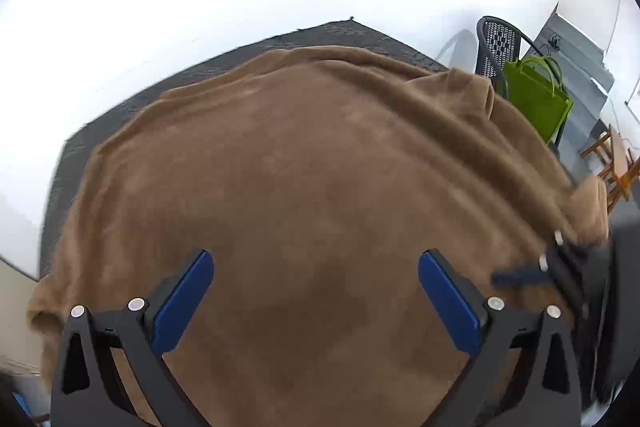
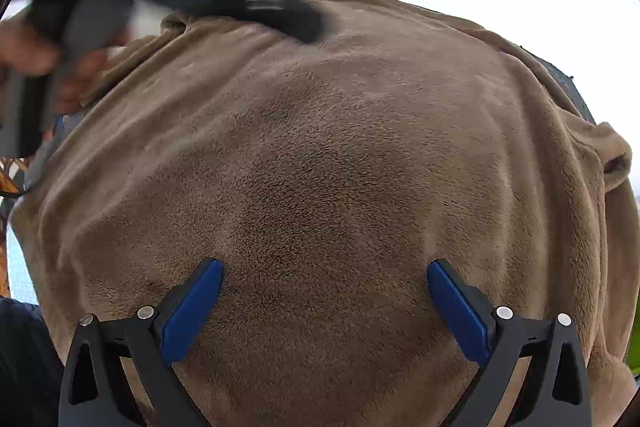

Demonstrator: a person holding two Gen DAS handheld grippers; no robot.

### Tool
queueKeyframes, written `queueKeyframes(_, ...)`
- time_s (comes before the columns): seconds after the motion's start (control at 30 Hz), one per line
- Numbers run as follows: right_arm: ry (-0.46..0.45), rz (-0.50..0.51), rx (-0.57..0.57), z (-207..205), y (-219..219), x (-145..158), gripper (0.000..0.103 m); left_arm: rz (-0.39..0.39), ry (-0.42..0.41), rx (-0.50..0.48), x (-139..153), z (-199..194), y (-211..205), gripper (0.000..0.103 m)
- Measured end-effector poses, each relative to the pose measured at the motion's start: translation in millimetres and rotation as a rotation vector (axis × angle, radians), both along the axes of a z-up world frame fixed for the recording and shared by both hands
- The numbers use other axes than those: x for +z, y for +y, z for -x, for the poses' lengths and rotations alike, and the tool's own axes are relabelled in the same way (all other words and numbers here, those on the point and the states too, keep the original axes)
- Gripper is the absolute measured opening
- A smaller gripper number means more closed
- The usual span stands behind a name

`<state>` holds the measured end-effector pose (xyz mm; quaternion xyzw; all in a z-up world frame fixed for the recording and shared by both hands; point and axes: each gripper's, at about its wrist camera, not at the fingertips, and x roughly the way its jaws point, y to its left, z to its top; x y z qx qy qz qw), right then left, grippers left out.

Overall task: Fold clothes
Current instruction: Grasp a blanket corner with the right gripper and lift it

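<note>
Left wrist view: your left gripper [image 1: 316,291] had its jaws spread wide, blue pads [image 1: 182,301] well apart, nothing between them but the brown garment [image 1: 304,163] below. The garment filled the centre and lower part of the frame, spread over a dark mat [image 1: 348,31], whose edge showed at upper centre and at the left. Long folds ran along the garment's upper right side. At the right edge your right gripper [image 1: 560,267] appeared blurred, over the garment's edge. In the upper right stood a black chair [image 1: 498,45] with a green bag [image 1: 536,97] just beside it; a wooden piece of furniture [image 1: 616,167] sat further right.

Right wrist view: your right gripper [image 2: 325,305] also had its jaws spread, pads [image 2: 192,311] apart, holding nothing, with the garment [image 2: 340,147] filling nearly the whole frame. A sleeve opening [image 2: 614,165] lay at the right edge. In the upper left your left gripper [image 2: 280,15] was motion-blurred, its tip over the garment's far edge; your hand [image 2: 44,63] on it was visible at the left edge. Contact with the cloth could not be told for either gripper.
</note>
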<state>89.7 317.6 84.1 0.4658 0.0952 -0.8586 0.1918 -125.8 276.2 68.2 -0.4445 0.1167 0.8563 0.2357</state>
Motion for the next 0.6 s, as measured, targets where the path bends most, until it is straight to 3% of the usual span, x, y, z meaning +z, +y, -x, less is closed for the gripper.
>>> queueKeyframes(0.07, 0.048, 0.075, -0.068, -11, 23, 15, 0.103, -0.032, -0.039, -0.003, -5, 14, 22, 0.103)
queueKeyframes(0.2, 0.116, 0.33, -0.25, -51, 109, 44, 0.103, -0.04, -0.068, -0.031, -19, 24, 51, 0.103)
queueKeyframes(0.37, 0.138, 0.53, -0.621, -112, 234, 40, 0.102, -0.029, -0.125, -0.066, -43, 30, 78, 0.103)
queueKeyframes(0.53, 0.149, 0.776, -0.875, -164, 315, 22, 0.085, -0.002, -0.137, -0.074, -58, 29, 88, 0.103)
queueKeyframes(0.6, 0.141, 0.84, -0.919, -170, 328, 13, 0.07, 0.01, -0.131, -0.074, -61, 28, 91, 0.103)
